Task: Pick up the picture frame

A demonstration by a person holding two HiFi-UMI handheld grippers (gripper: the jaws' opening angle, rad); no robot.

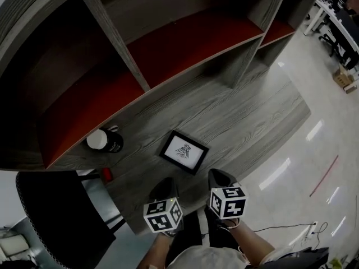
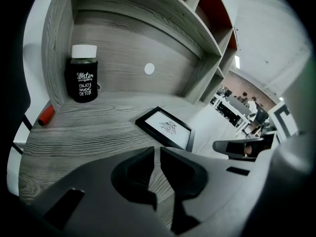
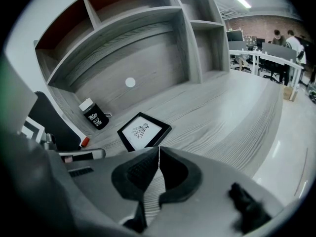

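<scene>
A small black picture frame (image 1: 183, 151) with a white print lies flat on the grey wooden desk (image 1: 247, 122). It also shows in the left gripper view as the picture frame (image 2: 165, 127) and in the right gripper view as the picture frame (image 3: 143, 131). My left gripper (image 1: 164, 186) hovers just in front of the frame's near edge, its jaws almost together with only a thin slit and nothing between them (image 2: 157, 154). My right gripper (image 1: 220, 178) hangs to the frame's right and a little nearer, shut and empty (image 3: 158, 152).
A black bottle (image 1: 105, 141) with a white cap stands to the frame's left, under the shelf unit (image 1: 168, 43). A small red object (image 1: 106, 174) lies near the desk's left edge. A black chair (image 1: 56, 217) stands at lower left. The desk's front edge runs just below the grippers.
</scene>
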